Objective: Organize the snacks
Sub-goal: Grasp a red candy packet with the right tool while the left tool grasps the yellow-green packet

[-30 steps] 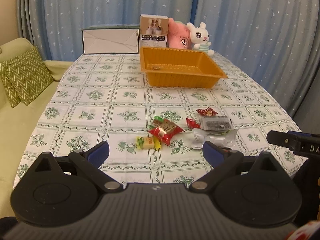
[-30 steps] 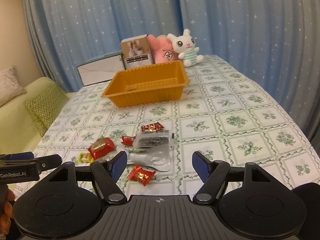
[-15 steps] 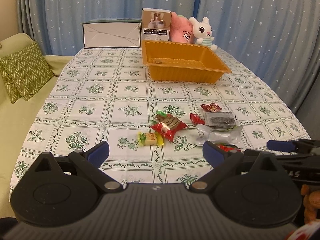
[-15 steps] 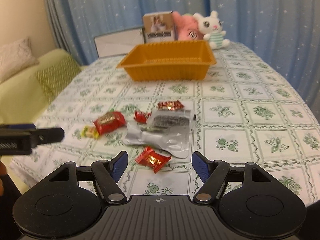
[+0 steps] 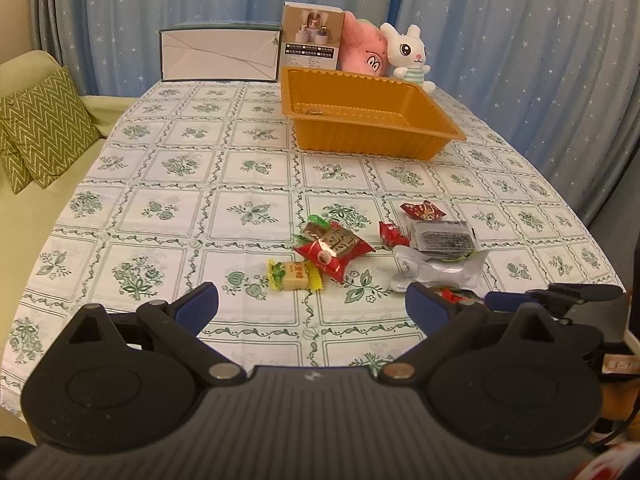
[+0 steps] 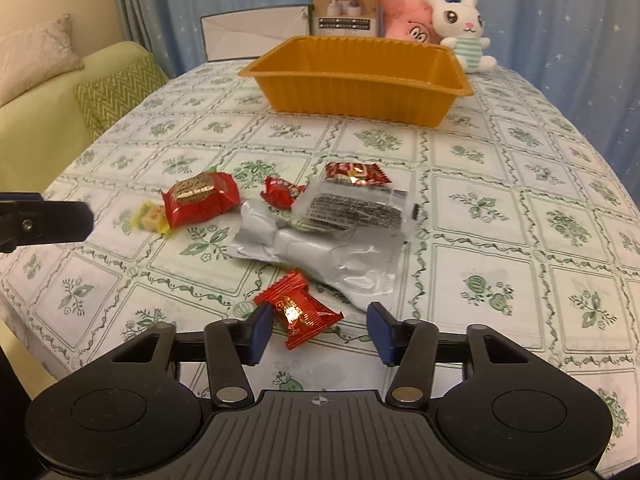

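Observation:
Several snacks lie on the patterned tablecloth: a small red candy (image 6: 298, 312) nearest me, a silver pouch (image 6: 316, 250), a clear dark-filled packet (image 6: 354, 210), a big red packet (image 6: 200, 198) and a yellow candy (image 5: 294, 276). An orange tray (image 5: 370, 114) stands behind them. My right gripper (image 6: 318, 330) is open, low over the table, its fingers either side of the small red candy. My left gripper (image 5: 312, 306) is open and empty, above the table's near edge, short of the yellow candy.
A white box (image 5: 220, 54), a small carton (image 5: 312, 36) and two plush toys (image 5: 404, 54) stand behind the tray. A green sofa with cushions (image 5: 40, 136) is on the left. Blue curtains hang behind the table.
My right gripper has moved forward and down, so the small red candy now lies between its open fingers. The left gripper has edged forward a little.

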{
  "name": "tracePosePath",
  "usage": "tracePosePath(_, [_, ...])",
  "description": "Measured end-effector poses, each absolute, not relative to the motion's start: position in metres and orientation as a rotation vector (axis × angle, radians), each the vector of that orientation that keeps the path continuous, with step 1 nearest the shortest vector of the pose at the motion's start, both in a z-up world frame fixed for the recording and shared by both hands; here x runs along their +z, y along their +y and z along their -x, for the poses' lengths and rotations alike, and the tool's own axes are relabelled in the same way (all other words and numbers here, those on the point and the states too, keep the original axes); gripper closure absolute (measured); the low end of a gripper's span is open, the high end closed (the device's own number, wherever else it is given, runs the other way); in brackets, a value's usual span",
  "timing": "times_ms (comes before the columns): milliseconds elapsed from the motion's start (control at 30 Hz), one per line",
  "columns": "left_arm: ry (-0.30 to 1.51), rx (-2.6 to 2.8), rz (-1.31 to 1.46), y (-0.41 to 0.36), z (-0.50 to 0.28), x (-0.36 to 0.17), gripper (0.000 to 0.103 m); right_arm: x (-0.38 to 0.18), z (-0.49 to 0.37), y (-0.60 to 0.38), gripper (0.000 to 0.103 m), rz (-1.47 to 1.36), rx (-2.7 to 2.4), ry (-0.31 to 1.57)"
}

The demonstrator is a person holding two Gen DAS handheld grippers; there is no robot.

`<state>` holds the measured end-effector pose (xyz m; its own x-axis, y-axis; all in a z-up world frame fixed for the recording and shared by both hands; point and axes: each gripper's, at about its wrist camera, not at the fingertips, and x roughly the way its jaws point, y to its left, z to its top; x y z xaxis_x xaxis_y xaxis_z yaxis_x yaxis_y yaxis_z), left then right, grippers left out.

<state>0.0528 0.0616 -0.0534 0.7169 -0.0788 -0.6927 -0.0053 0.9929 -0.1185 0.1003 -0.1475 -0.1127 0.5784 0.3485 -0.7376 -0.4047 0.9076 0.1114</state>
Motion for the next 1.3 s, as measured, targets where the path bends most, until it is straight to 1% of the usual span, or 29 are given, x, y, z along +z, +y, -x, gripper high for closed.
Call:
tracePosePath(167, [0.775, -0.047, 0.12, 0.06, -0.055, -0.056, 0.004, -0.112, -0.096, -0.139, 0.056, 0.09, 0.507, 0.848])
tracePosePath(233, [0.776, -0.047, 0.122, 0.06, -0.054, -0.056, 0.004, -0.111, -0.096, -0.137, 0.059, 0.1, 0.51, 0.839])
tracePosePath(333, [0.774, -0.047, 0.122, 0.061, -0.052, -0.055, 0.004, -0.112, -0.099, -0.135, 0.061, 0.108, 0.514, 0.849])
tracePosePath(433, [0.771, -0.041, 0.127, 0.062, -0.051, -0.054, 0.004, -0.108, -0.097, -0.134, 0.061, 0.077, 0.562, 0.874])
tracePosePath(700, [0.773, -0.033, 0.135, 0.066, -0.051, -0.052, 0.004, -0.107, -0.102, -0.132, 0.061, 0.075, 0.533, 0.844])
tracePosePath(767, [0.778, -0.031, 0.134, 0.066, -0.051, -0.053, 0.004, -0.11, -0.103, -0.129, 0.066, 0.08, 0.527, 0.844])
tracePosePath(800, [0.783, -0.031, 0.133, 0.065, -0.052, -0.053, 0.004, -0.111, -0.103, -0.128, 0.075, 0.09, 0.53, 0.844])
tracePosePath(933, [0.794, -0.03, 0.122, 0.065, -0.054, -0.057, 0.004, -0.112, -0.099, -0.123, 0.08, 0.121, 0.529, 0.825])
tracePosePath(1300, [0.83, -0.051, 0.064, 0.064, -0.076, -0.071, 0.004, -0.111, -0.107, -0.13, 0.08, 0.08, 0.498, 0.81])
